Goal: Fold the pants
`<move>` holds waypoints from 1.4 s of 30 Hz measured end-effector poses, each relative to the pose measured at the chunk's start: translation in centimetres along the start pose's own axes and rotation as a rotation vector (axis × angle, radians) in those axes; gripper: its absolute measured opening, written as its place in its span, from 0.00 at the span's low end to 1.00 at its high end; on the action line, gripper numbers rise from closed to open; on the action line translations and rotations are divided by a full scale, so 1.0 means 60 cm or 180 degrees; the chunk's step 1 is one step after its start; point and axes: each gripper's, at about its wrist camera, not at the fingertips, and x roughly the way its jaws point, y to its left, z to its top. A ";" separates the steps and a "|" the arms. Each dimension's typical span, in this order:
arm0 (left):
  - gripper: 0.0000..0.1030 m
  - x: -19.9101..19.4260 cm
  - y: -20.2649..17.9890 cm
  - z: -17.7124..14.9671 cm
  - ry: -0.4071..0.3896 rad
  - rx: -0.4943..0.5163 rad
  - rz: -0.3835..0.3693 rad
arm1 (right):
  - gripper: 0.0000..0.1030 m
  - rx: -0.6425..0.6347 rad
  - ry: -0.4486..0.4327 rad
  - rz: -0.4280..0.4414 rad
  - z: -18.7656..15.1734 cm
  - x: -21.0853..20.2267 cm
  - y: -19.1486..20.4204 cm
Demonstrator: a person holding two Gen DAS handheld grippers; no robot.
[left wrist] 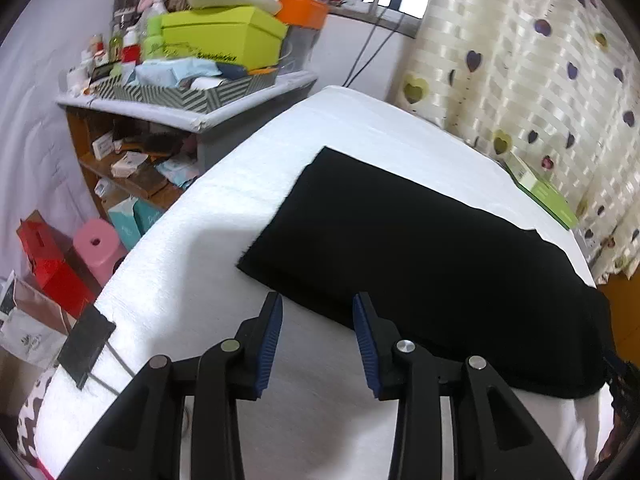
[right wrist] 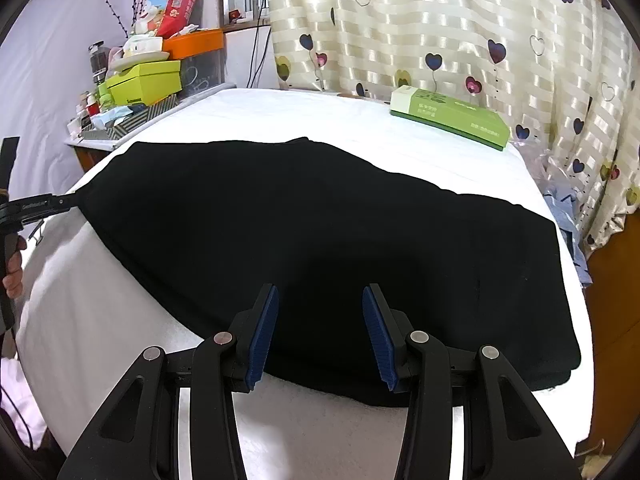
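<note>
On the white table (right wrist: 120,320), black pants (right wrist: 320,232) lie flat (both grippers agape).

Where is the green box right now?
In the right wrist view the green box lies on the white table at its far right, beside the heart curtain, apart from the black pants.
</note>
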 end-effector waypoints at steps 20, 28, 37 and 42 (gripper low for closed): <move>0.49 0.027 0.009 0.022 -0.0096 -0.0380 0.0178 | 0.44 0.0034 -0.0030 0.0015 0.006 0.005 -0.005; 0.15 0.039 -0.002 0.033 -0.0069 -0.0288 0.0429 | 0.44 0.0044 -0.0070 0.0060 0.002 0.002 -0.002; 0.08 0.002 -0.005 0.048 -0.0209 -0.0383 -0.0137 | 0.44 0.0091 -0.0077 0.0079 0.003 0.001 -0.008; 0.08 -0.031 -0.053 0.068 -0.0321 -0.0186 -0.0510 | 0.44 0.0138 -0.0094 0.0110 0.002 -0.004 -0.011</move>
